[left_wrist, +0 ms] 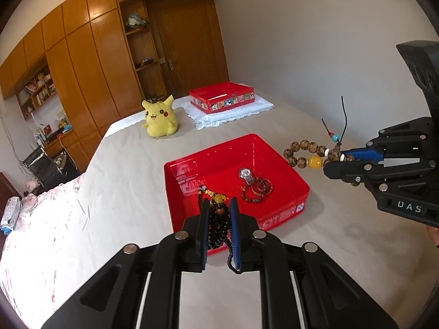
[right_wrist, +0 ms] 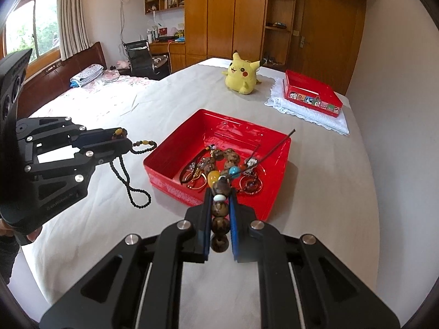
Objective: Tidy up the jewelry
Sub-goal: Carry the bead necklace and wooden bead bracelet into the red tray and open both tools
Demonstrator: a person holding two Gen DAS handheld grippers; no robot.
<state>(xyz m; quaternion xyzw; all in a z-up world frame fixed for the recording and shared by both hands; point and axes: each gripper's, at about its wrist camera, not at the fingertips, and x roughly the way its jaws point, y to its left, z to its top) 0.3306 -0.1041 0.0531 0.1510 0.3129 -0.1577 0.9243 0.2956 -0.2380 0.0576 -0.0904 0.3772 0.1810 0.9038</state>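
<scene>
Left gripper [left_wrist: 218, 205], lower centre of the left wrist view: jaws clamped on a black bead necklace [left_wrist: 218, 226], whose loose strand hangs below the fingers. In the right wrist view this same necklace dangles at centre left, its lower loop close to or resting on the beige sheet [right_wrist: 329, 181]; contact cannot be confirmed.

Right gripper [right_wrist: 219, 194], lower centre of the right wrist view: jaws clamped on a brown bead bracelet [right_wrist: 219, 205] bearing a yellow bead, a turquoise bead and a thin dark cord. In the left wrist view it hangs at centre right, beside the red tray [left_wrist: 192, 170].

The tray sits mid-frame on the sheet and holds a watch [left_wrist: 245, 174] and several rings or bangles. A yellow plush toy [left_wrist: 160, 119] and a red box [left_wrist: 222, 97] on a white cloth stand at upper centre
</scene>
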